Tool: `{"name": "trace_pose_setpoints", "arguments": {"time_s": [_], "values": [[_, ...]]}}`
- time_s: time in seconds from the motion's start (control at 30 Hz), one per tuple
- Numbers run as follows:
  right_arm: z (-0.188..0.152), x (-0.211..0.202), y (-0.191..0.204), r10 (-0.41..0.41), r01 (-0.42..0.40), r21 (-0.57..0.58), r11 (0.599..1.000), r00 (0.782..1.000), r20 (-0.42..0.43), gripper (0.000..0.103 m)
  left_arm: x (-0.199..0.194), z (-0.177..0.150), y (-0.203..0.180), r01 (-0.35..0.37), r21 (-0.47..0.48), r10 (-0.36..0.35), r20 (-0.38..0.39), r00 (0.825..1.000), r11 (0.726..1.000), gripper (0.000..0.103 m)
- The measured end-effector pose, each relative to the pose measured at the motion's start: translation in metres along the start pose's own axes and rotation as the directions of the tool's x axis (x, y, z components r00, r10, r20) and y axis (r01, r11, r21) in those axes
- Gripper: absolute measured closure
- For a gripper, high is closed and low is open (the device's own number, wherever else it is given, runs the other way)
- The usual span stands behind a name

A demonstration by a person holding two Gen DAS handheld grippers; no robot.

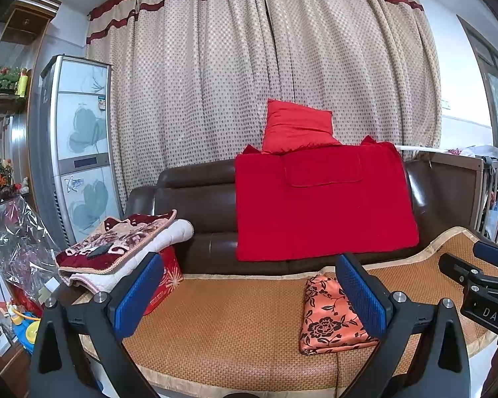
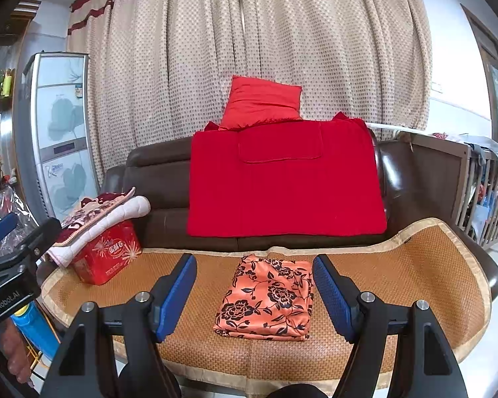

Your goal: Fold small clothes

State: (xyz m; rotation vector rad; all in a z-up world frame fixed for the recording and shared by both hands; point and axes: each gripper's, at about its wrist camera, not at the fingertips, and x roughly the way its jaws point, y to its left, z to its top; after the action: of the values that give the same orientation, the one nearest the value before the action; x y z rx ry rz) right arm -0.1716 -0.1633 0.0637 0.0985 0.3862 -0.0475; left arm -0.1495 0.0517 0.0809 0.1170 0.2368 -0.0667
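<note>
Folded floral cloth (image 2: 265,298) between wide-open right gripper (image 2: 254,290)

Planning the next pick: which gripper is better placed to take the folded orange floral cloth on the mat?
Probably the right gripper: its open jaws frame the orange floral cloth squarely. The left gripper is open too, but the cloth lies off-centre behind one finger.
</note>
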Motion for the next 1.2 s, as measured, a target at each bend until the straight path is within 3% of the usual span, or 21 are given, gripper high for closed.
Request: {"name": "trace_pose_setpoints", "arguments": {"time_s": [0.5,1.2], "values": [[-0.004,0.01,0.004,-0.017,0.017,-0.009,1.0,1.0,-0.024,0.027,0.015,-0.009,0.0,-0.008,0.006,0.008,-0.029,1.0,1.0,0.0],[-0.011,0.056,0.012,-0.027,0.025,-0.024,0.999,0.994,-0.102,0.027,0.064,-0.027,0.004,-0.021,-0.009,0.02,-0.114,0.993,1.0,0.0]]}}
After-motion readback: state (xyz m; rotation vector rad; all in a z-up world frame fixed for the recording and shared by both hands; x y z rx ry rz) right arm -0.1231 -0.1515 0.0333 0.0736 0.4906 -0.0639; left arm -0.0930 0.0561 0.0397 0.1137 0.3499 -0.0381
